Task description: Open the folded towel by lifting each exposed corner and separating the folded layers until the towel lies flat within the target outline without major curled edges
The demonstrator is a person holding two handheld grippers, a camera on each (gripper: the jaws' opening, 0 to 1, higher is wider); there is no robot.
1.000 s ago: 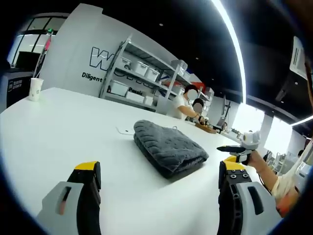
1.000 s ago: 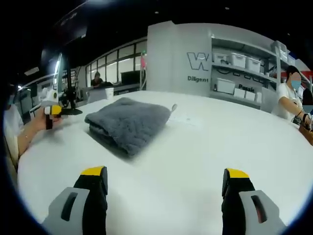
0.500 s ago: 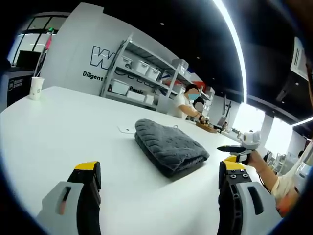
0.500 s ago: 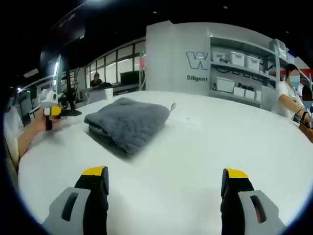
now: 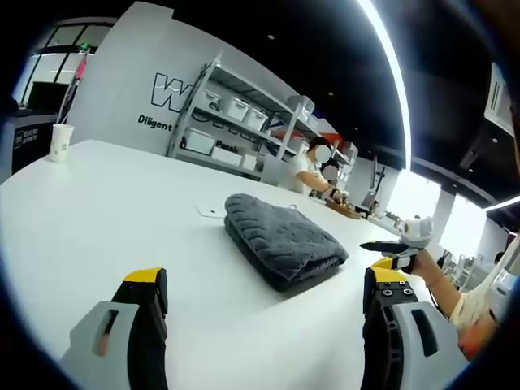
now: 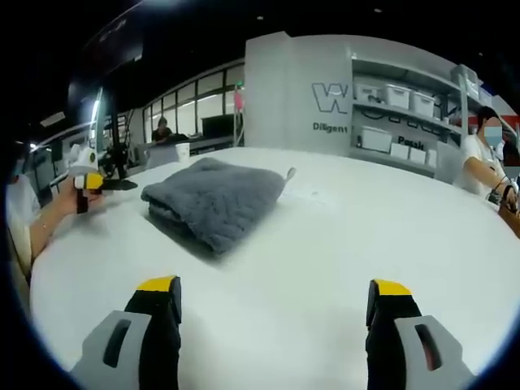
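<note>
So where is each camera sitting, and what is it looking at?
Left gripper view: rides on the left gripper, looking along its open jaws across the white table at the folded grey towel; the right gripper and the person's hand holding it show at the right.
Right gripper view: rides on the right gripper, jaws open, facing the towel from the other side; the left gripper shows at the left.
Both share the towel, table and shelves.
</note>
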